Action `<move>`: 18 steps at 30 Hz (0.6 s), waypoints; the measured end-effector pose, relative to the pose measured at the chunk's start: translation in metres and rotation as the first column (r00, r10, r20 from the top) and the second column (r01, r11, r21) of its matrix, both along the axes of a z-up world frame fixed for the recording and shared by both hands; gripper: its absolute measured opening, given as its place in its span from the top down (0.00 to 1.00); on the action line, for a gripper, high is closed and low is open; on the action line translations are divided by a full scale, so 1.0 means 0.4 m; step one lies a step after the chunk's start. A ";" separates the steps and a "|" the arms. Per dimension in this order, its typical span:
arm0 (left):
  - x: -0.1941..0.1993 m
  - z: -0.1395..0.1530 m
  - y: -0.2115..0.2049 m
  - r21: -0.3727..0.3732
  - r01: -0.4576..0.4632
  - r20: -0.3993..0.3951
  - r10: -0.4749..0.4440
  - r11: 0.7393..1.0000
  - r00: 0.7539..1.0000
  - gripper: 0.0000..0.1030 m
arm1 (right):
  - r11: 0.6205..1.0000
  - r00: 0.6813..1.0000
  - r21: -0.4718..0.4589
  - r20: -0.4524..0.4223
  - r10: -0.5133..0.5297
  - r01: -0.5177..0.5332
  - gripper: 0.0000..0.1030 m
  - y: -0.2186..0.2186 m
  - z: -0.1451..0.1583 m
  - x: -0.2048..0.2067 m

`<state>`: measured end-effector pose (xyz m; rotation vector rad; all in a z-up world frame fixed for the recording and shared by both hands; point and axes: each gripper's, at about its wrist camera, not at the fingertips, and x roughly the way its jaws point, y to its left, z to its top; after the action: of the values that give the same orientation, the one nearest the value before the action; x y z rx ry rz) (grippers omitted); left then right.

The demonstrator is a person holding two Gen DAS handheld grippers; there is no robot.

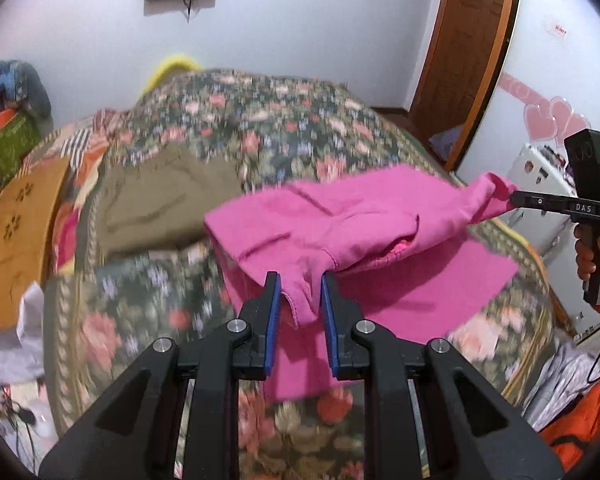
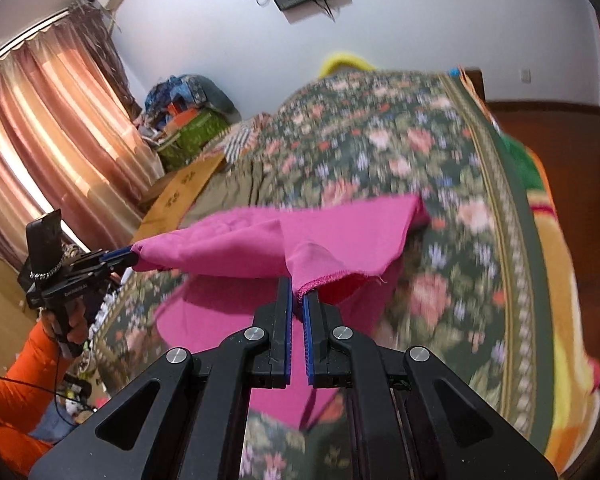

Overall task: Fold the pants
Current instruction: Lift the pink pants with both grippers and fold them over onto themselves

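Pink pants (image 1: 340, 220) are held up over a flower-patterned bed (image 1: 260, 128), with their lower part still lying flat on the cover. My left gripper (image 1: 300, 280) is shut on a bunched corner of the pants. My right gripper (image 2: 298, 286) is shut on another corner of the pants (image 2: 300, 236). Each gripper shows in the other's view: the right one (image 1: 516, 198) at the far right, the left one (image 2: 130, 258) at the left. The cloth hangs stretched between them.
Olive-brown pants (image 1: 156, 200) lie on the bed behind the pink pair. A cardboard box (image 1: 16, 240) and bags (image 1: 8, 120) stand at the bed's left side. A wooden door (image 1: 460, 60) is to the right, curtains (image 2: 52, 128) to the left.
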<state>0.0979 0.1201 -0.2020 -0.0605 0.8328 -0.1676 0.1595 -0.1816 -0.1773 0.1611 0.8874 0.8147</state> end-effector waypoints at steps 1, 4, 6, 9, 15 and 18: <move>-0.010 -0.019 -0.002 -0.001 0.001 -0.017 -0.002 1.000 1.000 0.81 | 1.000 1.000 -0.010 -0.016 0.001 -0.001 0.96 -0.002 -0.018 -0.015; -0.038 -0.060 -0.005 -0.024 -0.003 -0.049 0.002 1.000 0.999 0.81 | 1.000 0.998 -0.014 -0.063 -0.003 0.002 0.96 -0.014 -0.060 -0.042; -0.056 -0.080 -0.005 -0.052 -0.010 -0.059 0.007 0.999 0.998 0.81 | 1.000 0.997 -0.013 -0.081 -0.010 0.009 0.96 -0.023 -0.078 -0.056; -0.074 -0.100 -0.004 -0.062 -0.024 -0.067 0.019 0.998 0.998 0.81 | 1.000 0.996 -0.016 -0.092 -0.020 0.019 0.96 -0.031 -0.090 -0.081; -0.095 -0.104 0.020 -0.061 -0.069 -0.082 0.064 0.996 0.995 0.81 | 0.997 0.995 -0.080 -0.097 0.003 -0.011 0.95 -0.021 -0.104 -0.106; -0.101 -0.080 0.040 -0.053 -0.106 -0.075 0.102 0.993 0.992 0.81 | 0.992 0.996 -0.130 -0.084 0.000 -0.011 0.95 -0.026 -0.099 -0.116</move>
<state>0.0574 0.1363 -0.2340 -0.1641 0.8945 -0.0911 0.1130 -0.1921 -0.2168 0.0790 1.0176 0.7570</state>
